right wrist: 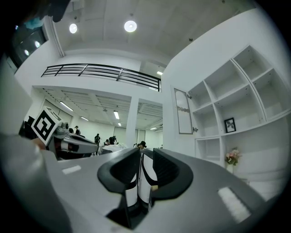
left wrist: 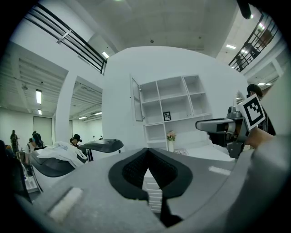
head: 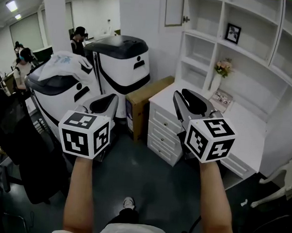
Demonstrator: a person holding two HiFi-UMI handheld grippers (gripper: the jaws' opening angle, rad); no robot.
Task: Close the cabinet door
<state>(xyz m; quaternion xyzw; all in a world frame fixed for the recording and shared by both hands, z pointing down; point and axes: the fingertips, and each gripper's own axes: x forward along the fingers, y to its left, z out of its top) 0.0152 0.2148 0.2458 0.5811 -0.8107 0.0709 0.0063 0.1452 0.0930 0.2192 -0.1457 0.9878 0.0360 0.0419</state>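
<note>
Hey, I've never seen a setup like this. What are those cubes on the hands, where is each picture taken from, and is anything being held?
There is no robot here. A person holds a two-jaw tool in each hand, and the patterned cubes are part of those tools. The head view looks down from the person's head at the left gripper and right gripper. The other two pictures come from cameras riding on each gripper, looking along its jaws. The left jaws are together and the right slightly apart; neither holds anything. Ahead, a white desk carries a flower vase. Above it, the cabinet door stands open.
</note>
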